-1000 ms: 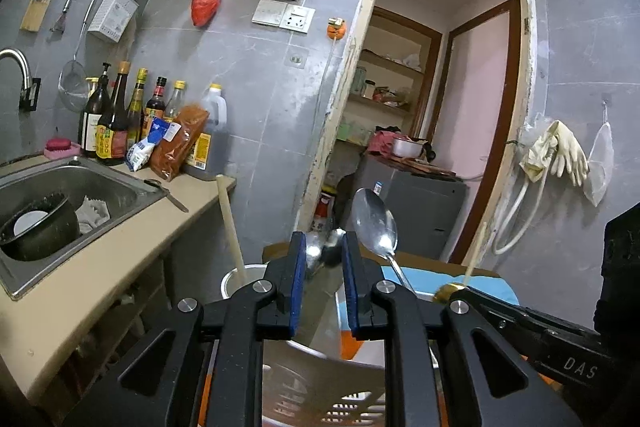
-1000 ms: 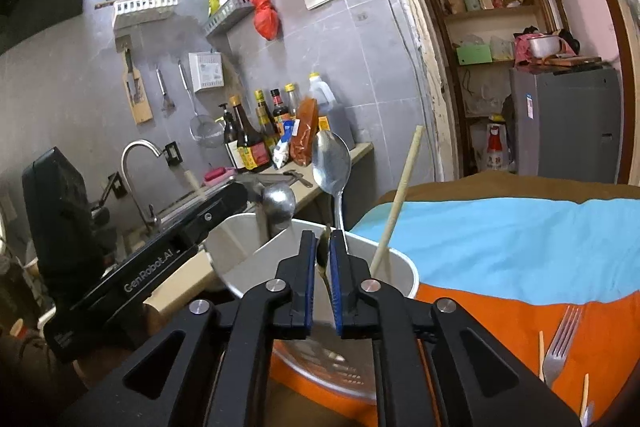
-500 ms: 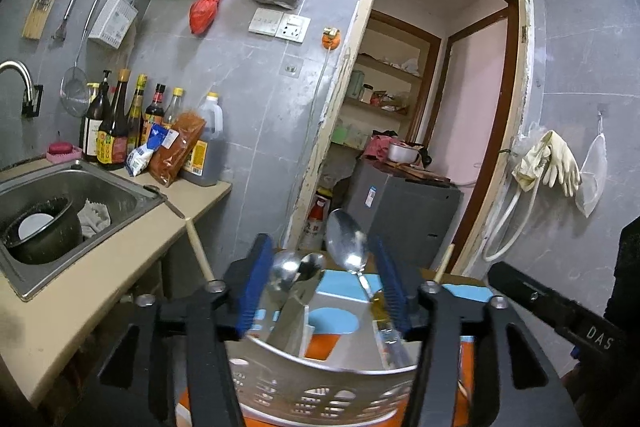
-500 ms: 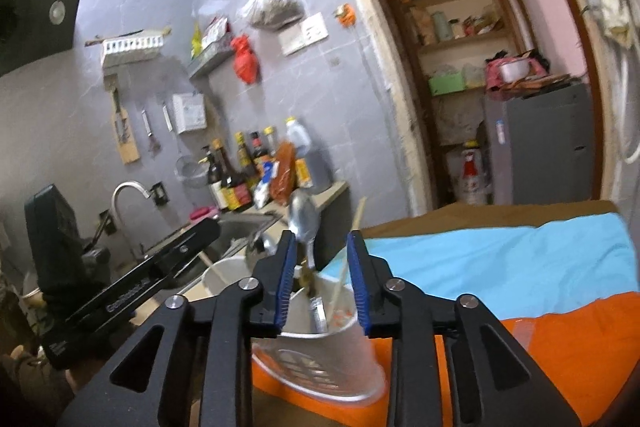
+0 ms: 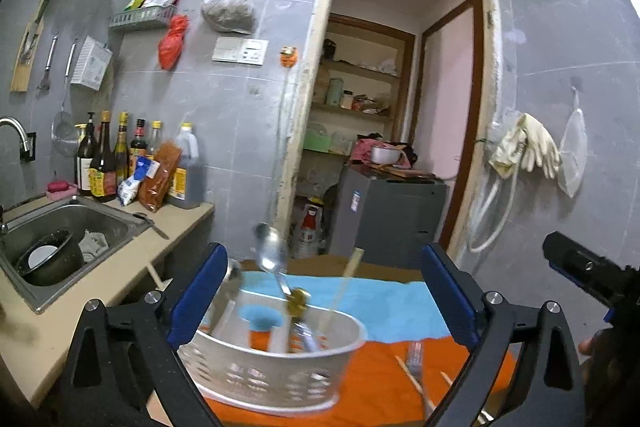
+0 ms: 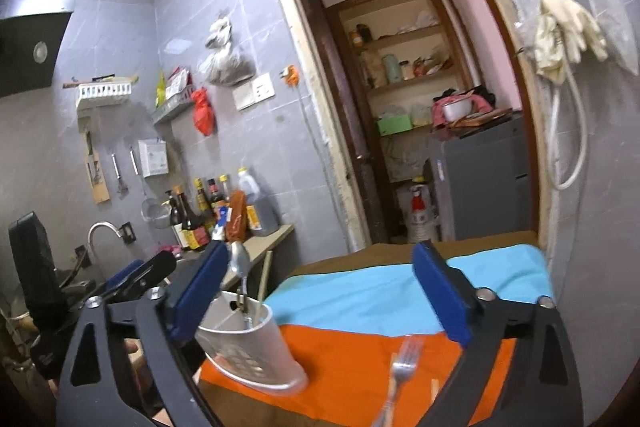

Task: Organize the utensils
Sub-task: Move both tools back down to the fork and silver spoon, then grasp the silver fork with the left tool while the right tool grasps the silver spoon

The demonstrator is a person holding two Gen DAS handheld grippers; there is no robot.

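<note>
Two grippers stand with their fingers spread wide and nothing between the pads: the left gripper (image 5: 322,291) and the right gripper (image 6: 320,287) have both just been opening. In front of them the white utensil basket (image 5: 276,367) stands on the orange and blue cloth (image 6: 360,359) of the table. Inside the basket a metal spoon (image 5: 272,255) stands with its bowl up, a second spoon (image 5: 232,279) leans at the left rim, and a pale chopstick (image 5: 344,287) leans to the right. A small brass-coloured thing hangs on the spoon handle; what it is I cannot tell.

Further left, the steel sink (image 5: 104,223) holds a dark pot (image 5: 50,263) with a white dish inside it, and a crumpled white cloth beside the pot.

Only the left wrist view shows the inside of the sink, and also loose chopsticks (image 5: 412,375) lying on the orange cloth beside a fork (image 5: 416,355). The right wrist view shows the basket from the side, with its perforated wall, and the fork (image 6: 402,363) much nearer, lying between the open fingers but not touched. It also shows the body of the left gripper at the far left, near the tap (image 6: 102,231).
</note>
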